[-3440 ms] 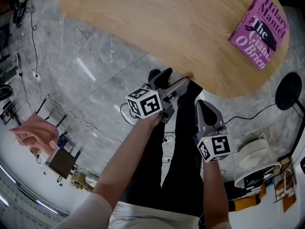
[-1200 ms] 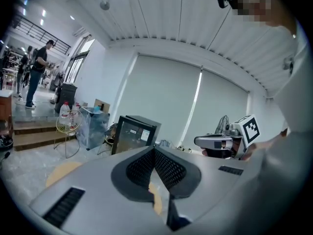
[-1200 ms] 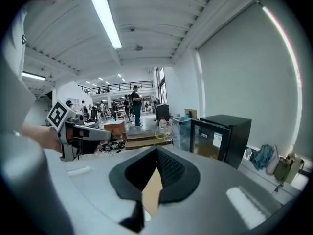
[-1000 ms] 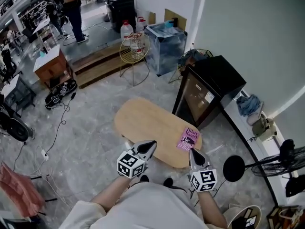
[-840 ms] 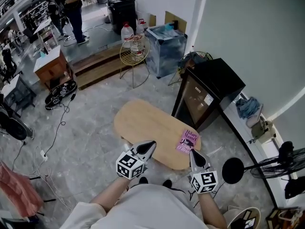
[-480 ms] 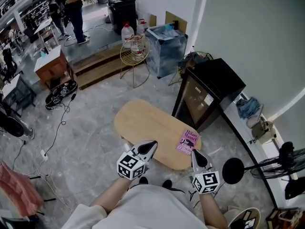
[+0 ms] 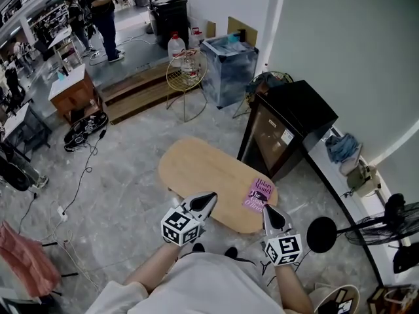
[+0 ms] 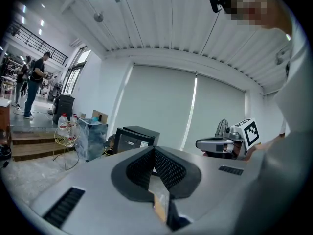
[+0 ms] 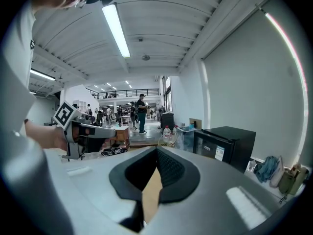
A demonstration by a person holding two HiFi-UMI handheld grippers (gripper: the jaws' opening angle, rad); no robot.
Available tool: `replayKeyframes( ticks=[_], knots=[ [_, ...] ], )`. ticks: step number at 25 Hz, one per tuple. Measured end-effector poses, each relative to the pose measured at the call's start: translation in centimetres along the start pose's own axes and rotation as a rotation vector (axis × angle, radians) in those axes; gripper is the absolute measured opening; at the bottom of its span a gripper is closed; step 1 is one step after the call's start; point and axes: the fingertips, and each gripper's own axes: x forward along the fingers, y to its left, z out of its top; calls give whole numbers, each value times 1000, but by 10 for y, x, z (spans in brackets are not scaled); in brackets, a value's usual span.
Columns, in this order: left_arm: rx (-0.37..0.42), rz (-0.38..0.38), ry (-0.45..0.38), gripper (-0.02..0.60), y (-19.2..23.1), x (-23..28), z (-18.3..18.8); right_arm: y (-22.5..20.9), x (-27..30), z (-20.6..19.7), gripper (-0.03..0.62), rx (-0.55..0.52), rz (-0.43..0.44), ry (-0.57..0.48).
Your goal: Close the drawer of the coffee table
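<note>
From standing height, the oval wooden coffee table [image 7: 196, 172] lies below me on the grey marble floor. A pink book [image 7: 257, 193] rests on its near right end. No drawer shows from this angle. My left gripper [image 7: 209, 198] hangs over the table's near edge, jaws shut and empty. My right gripper [image 7: 268, 209] is held just right of the book, also shut with nothing in it. In the left gripper view the jaws [image 8: 154, 151] meet, and the right gripper [image 8: 208, 144] shows beside them. The right gripper view has its jaws [image 9: 156, 151] together and the left gripper [image 9: 100, 130] off to the side.
A black cabinet [image 7: 288, 126] stands just beyond the table's right end. Behind are a blue translucent bin [image 7: 228, 67], a wire side table [image 7: 182, 70] and wooden steps [image 7: 134, 90]. Cables [image 7: 78, 175] trail on the floor at left. A black round stand base [image 7: 321, 234] sits right.
A few seconds ago the view was close over the table's edge with both grippers beside it; now it looks down from standing height. Within the last second almost nothing moved.
</note>
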Motion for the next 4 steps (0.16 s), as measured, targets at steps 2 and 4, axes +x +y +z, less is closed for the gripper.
replayKeyframes(
  ticks=[2,4],
  knots=[
    [-2,2,1,8,0,0,-2,0,0,-1,11,0,3,-1],
    [-4,4,1,8,0,1,-3,0,-1,-2,11,-1,5,-2]
  ],
)
